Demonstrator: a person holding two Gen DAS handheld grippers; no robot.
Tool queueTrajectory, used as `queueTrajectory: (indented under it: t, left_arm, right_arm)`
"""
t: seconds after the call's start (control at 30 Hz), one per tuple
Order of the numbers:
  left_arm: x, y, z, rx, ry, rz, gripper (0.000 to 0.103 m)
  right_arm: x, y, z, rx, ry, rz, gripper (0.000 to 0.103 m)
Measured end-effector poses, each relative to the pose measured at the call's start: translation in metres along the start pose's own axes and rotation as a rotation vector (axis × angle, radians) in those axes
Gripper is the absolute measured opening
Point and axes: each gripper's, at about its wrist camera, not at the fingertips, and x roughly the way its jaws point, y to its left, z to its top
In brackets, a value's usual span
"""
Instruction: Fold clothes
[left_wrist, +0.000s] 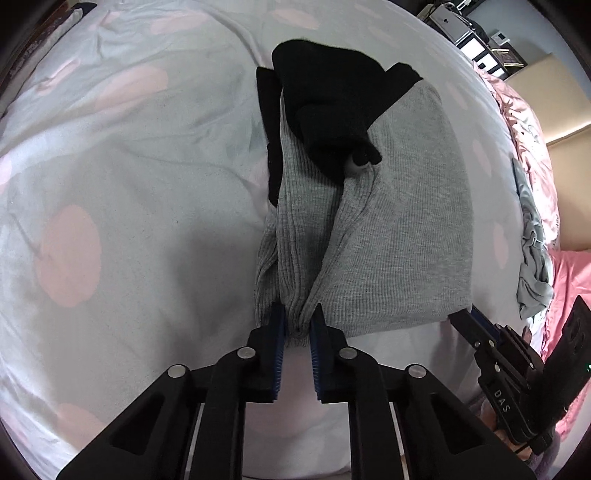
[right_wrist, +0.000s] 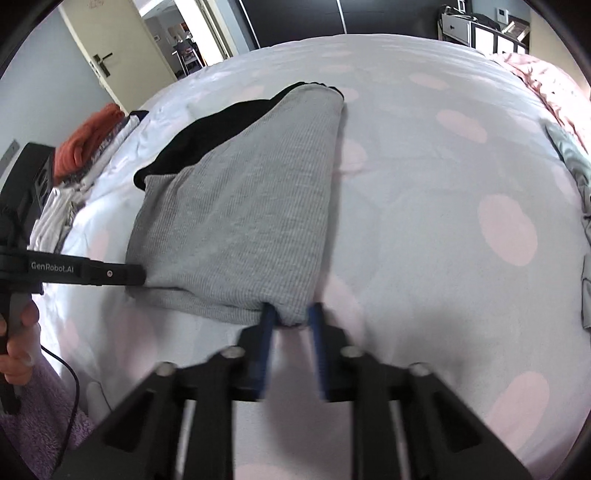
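A grey ribbed garment (left_wrist: 388, 236) with black parts (left_wrist: 332, 103) lies folded on a white bed sheet with pink dots (left_wrist: 110, 184). My left gripper (left_wrist: 298, 325) is shut on a bunched near corner of the grey garment. In the right wrist view the same grey garment (right_wrist: 240, 221) lies ahead, black part (right_wrist: 221, 129) at its far left. My right gripper (right_wrist: 291, 317) is closed on the garment's other near corner. The left gripper (right_wrist: 133, 275) shows at the garment's left edge in that view. The right gripper (left_wrist: 461, 321) shows at the garment's right corner in the left wrist view.
A stack of folded clothes with an orange one on top (right_wrist: 88, 144) sits at the bed's left edge. A crumpled grey cloth (left_wrist: 532, 266) and pink bedding (left_wrist: 569, 280) lie at the right. A door (right_wrist: 110, 48) and shelves (right_wrist: 480, 33) stand beyond the bed.
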Motion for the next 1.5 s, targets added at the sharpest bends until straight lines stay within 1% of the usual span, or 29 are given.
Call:
queueTrajectory:
  t: [0.07, 0.13, 0.27, 0.37, 0.4, 0.43, 0.5, 0.57, 0.63, 0.7, 0.73, 0.77, 0.8, 0.83, 0.87, 0.93, 1.0, 1.03, 1.07, 1.13, 1.17, 1.23, 1.27, 1.37, 1.5]
  left_arm:
    - [-0.005, 0.000, -0.004, 0.007, -0.005, -0.004, 0.011]
    - [-0.004, 0.001, -0.008, 0.008, 0.015, 0.002, 0.011]
    - [0.013, 0.005, -0.010, 0.000, 0.093, 0.017, 0.010]
    - [0.022, 0.011, -0.008, -0.022, 0.133, 0.013, 0.010]
    - [0.022, 0.012, -0.008, -0.027, 0.136, 0.010, 0.011]
    - [0.019, 0.012, -0.009, -0.027, 0.131, 0.009, 0.015]
    - [0.010, 0.013, -0.010, -0.026, 0.113, 0.016, 0.017]
    - [-0.004, 0.015, -0.013, -0.029, 0.074, 0.032, 0.042]
    - [-0.020, 0.019, -0.014, -0.034, 0.019, 0.039, 0.044]
    - [-0.035, 0.025, -0.011, -0.060, -0.047, -0.020, 0.044]
    - [-0.043, 0.028, -0.007, -0.073, -0.093, -0.071, 0.044]
    - [-0.049, 0.030, -0.002, -0.088, -0.129, -0.112, 0.044]
    - [-0.054, 0.032, 0.003, -0.102, -0.162, -0.149, 0.045]
    - [-0.059, 0.034, 0.011, -0.106, -0.204, -0.164, 0.050]
    - [-0.061, 0.032, 0.020, -0.102, -0.234, -0.162, 0.056]
    - [-0.064, 0.030, 0.040, -0.097, -0.284, -0.147, 0.057]
    - [-0.058, 0.028, 0.068, -0.109, -0.305, -0.156, 0.060]
    - [-0.050, 0.029, 0.082, -0.118, -0.300, -0.155, 0.063]
    - [-0.043, 0.031, 0.096, -0.127, -0.292, -0.154, 0.064]
    - [-0.026, 0.032, 0.105, -0.140, -0.269, -0.174, 0.064]
    - [-0.016, 0.031, 0.117, -0.149, -0.257, -0.177, 0.064]
    - [0.004, 0.039, 0.129, -0.172, -0.242, -0.194, 0.064]
    - [0.012, 0.042, 0.129, -0.179, -0.229, -0.201, 0.064]
    - [0.031, 0.048, 0.127, -0.183, -0.195, -0.211, 0.064]
    - [0.035, 0.042, 0.130, -0.123, -0.219, -0.204, 0.064]
  right_arm:
    - [-0.012, 0.000, -0.002, 0.003, -0.038, 0.011, 0.009]
    - [-0.018, 0.003, -0.003, -0.011, -0.048, -0.008, 0.009]
    - [-0.005, -0.002, -0.005, 0.022, 0.043, -0.020, 0.008]
    - [0.006, -0.011, -0.002, 0.069, 0.097, -0.005, 0.008]
    - [0.008, -0.013, -0.002, 0.078, 0.106, 0.001, 0.008]
    - [0.008, -0.014, -0.002, 0.078, 0.108, 0.004, 0.008]
    - [0.003, -0.012, -0.002, 0.072, 0.112, -0.001, 0.009]
    - [-0.004, -0.012, -0.005, 0.087, 0.127, -0.017, 0.011]
    - [-0.015, -0.016, -0.008, 0.113, 0.103, -0.008, 0.012]
    - [-0.028, -0.017, -0.008, 0.125, 0.050, -0.001, 0.012]
    - [-0.036, -0.018, -0.005, 0.129, 0.016, 0.003, 0.017]
    - [-0.042, -0.019, -0.002, 0.134, -0.017, 0.010, 0.023]
    - [-0.046, -0.021, 0.003, 0.142, -0.040, 0.022, 0.026]
    - [-0.046, -0.022, 0.010, 0.149, -0.050, 0.035, 0.032]
    - [-0.044, -0.024, 0.017, 0.159, -0.050, 0.054, 0.034]
    - [-0.037, -0.031, 0.038, 0.195, -0.034, 0.114, 0.041]
    - [-0.029, -0.036, 0.061, 0.230, -0.020, 0.170, 0.042]
    - [-0.023, -0.037, 0.075, 0.235, -0.019, 0.181, 0.044]
    - [-0.016, -0.036, 0.090, 0.234, -0.017, 0.185, 0.045]
    - [-0.003, -0.035, 0.119, 0.202, -0.016, 0.180, 0.046]
    - [0.007, -0.035, 0.131, 0.187, -0.015, 0.176, 0.047]
    - [0.029, -0.040, 0.148, 0.187, -0.009, 0.201, 0.047]
    - [0.039, -0.044, 0.155, 0.189, -0.005, 0.219, 0.047]
    - [0.067, -0.054, 0.164, 0.188, -0.001, 0.267, 0.047]
    - [0.099, -0.068, 0.164, 0.248, 0.027, 0.342, 0.047]
